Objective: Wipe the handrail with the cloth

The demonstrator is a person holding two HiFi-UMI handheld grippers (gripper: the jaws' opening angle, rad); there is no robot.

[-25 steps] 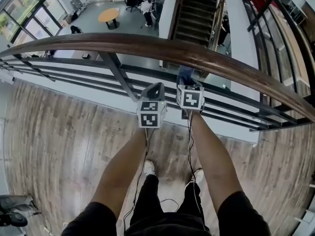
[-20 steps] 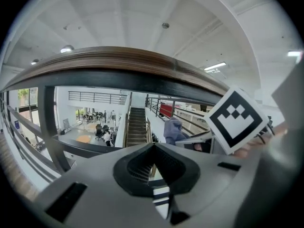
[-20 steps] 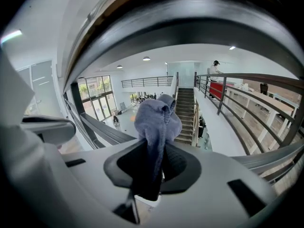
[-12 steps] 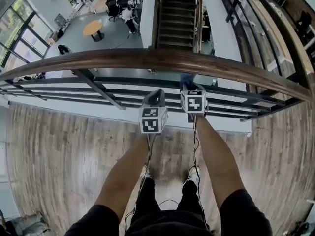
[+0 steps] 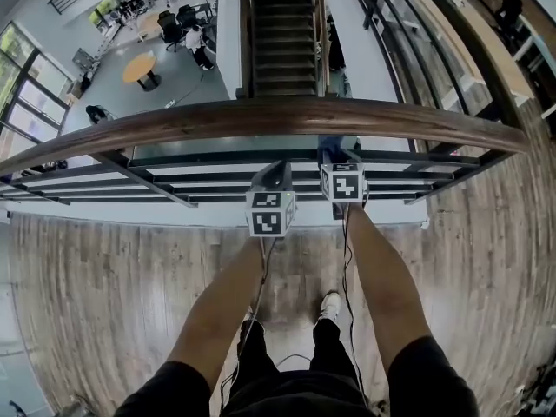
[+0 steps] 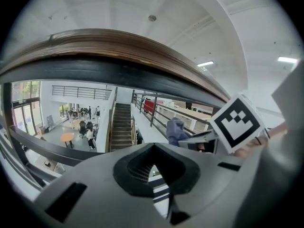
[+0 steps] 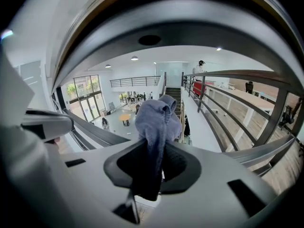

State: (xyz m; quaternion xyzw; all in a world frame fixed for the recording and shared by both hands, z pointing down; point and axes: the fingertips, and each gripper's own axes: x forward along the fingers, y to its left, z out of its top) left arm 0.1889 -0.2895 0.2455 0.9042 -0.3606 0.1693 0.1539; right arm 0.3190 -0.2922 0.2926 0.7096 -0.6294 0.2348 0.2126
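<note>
The brown wooden handrail [image 5: 287,118] curves across the head view above both grippers. My right gripper [image 5: 335,160] sits just under it, shut on a blue-grey cloth [image 5: 328,148] that sticks up toward the rail's underside. In the right gripper view the cloth [image 7: 156,120] bunches out of the shut jaws [image 7: 151,161], and the rail [image 7: 190,25] arches close overhead. My left gripper [image 5: 273,175] is beside it on the left, slightly lower, shut and empty [image 6: 153,167]. The left gripper view shows the handrail [image 6: 118,46] above and the cloth [image 6: 175,129] to the right.
Dark metal bars [image 5: 217,185] and a slanted post [image 5: 143,181] run below the rail. Past them is a drop to a lower hall with a staircase [image 5: 282,33] and a round table [image 5: 139,68]. The person stands on the wood plank floor [image 5: 104,294], with cables [image 5: 261,294] hanging from the grippers.
The head view has swung: the staircase and lower hall slid left and the rail looks flatter. Both grippers keep their place under the rail, the cloth still held. The feet have shifted.
</note>
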